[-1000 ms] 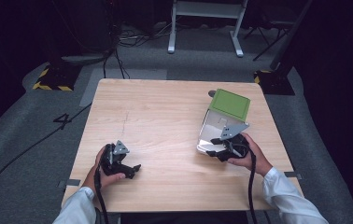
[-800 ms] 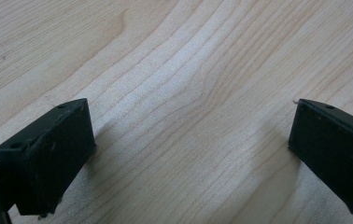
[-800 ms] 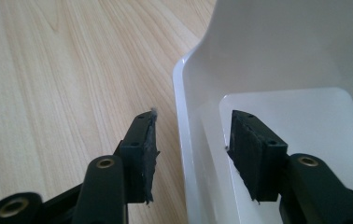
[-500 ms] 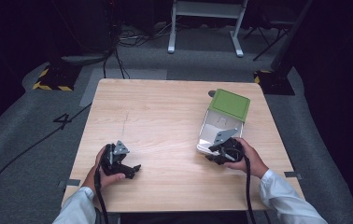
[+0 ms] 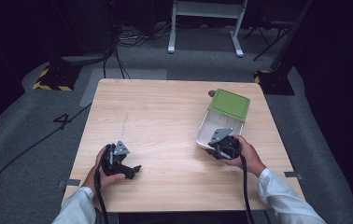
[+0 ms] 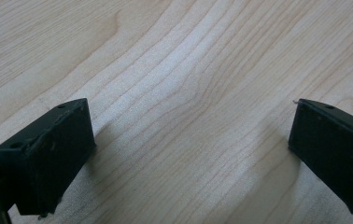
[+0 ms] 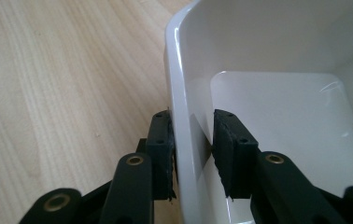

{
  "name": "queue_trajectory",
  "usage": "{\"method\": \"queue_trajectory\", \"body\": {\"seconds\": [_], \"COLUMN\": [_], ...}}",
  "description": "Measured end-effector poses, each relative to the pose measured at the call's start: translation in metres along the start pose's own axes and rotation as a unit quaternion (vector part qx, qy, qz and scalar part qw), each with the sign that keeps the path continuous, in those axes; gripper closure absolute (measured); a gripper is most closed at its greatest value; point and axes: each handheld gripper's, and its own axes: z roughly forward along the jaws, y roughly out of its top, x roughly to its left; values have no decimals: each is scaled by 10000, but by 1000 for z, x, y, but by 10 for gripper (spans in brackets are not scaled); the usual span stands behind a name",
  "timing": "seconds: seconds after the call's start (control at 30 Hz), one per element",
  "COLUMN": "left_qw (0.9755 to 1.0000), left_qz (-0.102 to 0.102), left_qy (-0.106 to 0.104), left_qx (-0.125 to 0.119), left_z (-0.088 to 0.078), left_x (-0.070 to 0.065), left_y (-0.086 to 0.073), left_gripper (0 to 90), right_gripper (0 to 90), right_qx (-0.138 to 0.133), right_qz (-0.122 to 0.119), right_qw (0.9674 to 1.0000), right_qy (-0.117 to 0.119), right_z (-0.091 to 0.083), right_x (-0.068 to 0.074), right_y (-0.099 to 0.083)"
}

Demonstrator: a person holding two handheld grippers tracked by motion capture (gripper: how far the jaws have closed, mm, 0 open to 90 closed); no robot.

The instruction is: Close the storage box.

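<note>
On the wooden table [image 5: 165, 116], toward its near left corner, the left gripper [image 5: 135, 169] lies low in the person's left hand [image 5: 103, 175], just over the bare board. Its own view shows the two black jaws standing wide apart, with wood grain alone between them; nothing is held or touched there. The grey three-cornered plate [image 5: 121, 149] on top of it faces upward.

Across the middle of the table the surface is plain wood, with a faint pencil line [image 5: 125, 122] running away from the person.

Further right, near the right edge, sits the white container [image 5: 207, 128], an open rectangular tub with a green lid [image 5: 229, 105] at its far end, tilted up over the far rim. A small dark round object [image 5: 211, 93] sits just beyond the lid; what it is cannot be told.

At the near end of the tub is the right gripper [image 7: 191, 140], held by the person's right hand [image 5: 249, 156]. Its jaws have just been closing and now stand narrow, astride the tub's near left wall [image 7: 184, 121]: one pad outside, one inside, both pressed to the white plastic. The container rests on the table, its floor empty in the right gripper view.
</note>
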Motion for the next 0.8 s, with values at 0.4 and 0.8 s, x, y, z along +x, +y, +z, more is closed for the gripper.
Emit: {"method": "queue_trajectory", "body": {"seconds": [0.4,0.8], "left_qw": [10000,10000], "left_qz": [19,17], "left_qy": [-12,-13], "left_qx": [1,1], "left_z": [0,0], "left_x": [0,0], "left_y": [0,0], "left_gripper": [4,4], "right_gripper": [708,683], "right_qx": [42,104], "right_qz": [107,589], "right_qw": [9998,9969], "right_qy": [-170,-521], "right_z": [7,13], "right_x": [-31,-61], "right_y": [7,2]}}
